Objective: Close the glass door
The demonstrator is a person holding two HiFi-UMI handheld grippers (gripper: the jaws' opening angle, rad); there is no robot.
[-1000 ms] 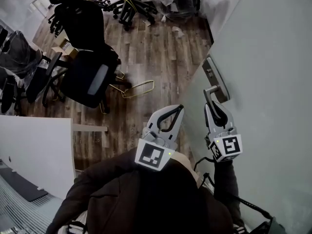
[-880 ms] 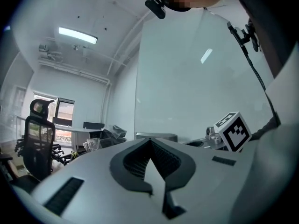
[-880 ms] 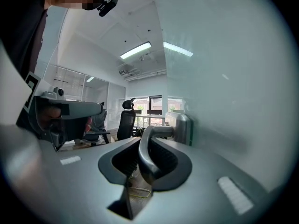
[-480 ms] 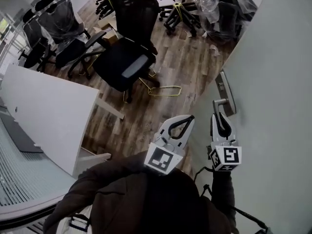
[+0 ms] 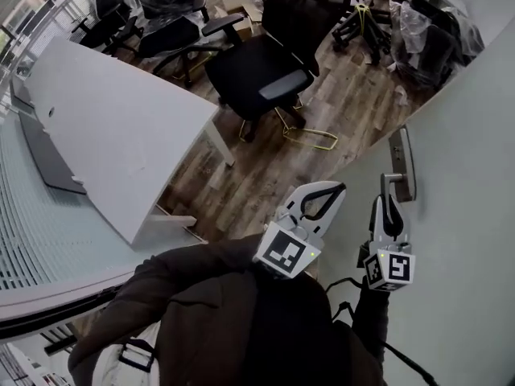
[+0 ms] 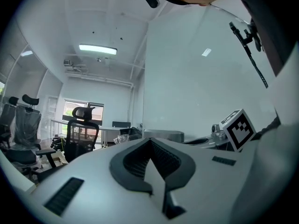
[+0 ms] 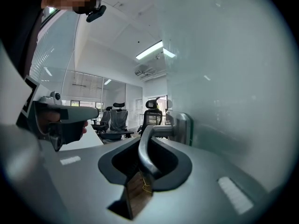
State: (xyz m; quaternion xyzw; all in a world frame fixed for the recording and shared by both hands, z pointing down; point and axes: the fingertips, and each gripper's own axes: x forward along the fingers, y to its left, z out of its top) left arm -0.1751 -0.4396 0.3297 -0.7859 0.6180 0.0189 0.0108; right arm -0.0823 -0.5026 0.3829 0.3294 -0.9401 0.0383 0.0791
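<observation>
The frosted glass door (image 5: 467, 175) fills the right side of the head view. Its metal lever handle (image 5: 392, 180) juts from a plate (image 5: 402, 161). My right gripper (image 5: 389, 203) is shut on that lever, and the handle (image 7: 144, 155) runs down between the jaws in the right gripper view, with the door pane (image 7: 233, 78) close on the right. My left gripper (image 5: 339, 186) hovers beside it, left of the door edge, shut with nothing between its jaws. In the left gripper view the left gripper (image 6: 150, 141) points level into the room, with the door (image 6: 196, 78) to its right.
A white desk (image 5: 121, 135) stands at the left over the wood floor. Behind it are a black office chair (image 5: 265, 71) and a yellow wire frame (image 5: 310, 139) on the floor. Plastic-wrapped chairs (image 5: 426, 39) crowd the back. A ribbed glass partition (image 5: 40, 240) runs along the near left.
Both grippers have travelled sideways with the door, the right one still on the handle. The room has swung past in the head view, and the white desk now fills the left.
</observation>
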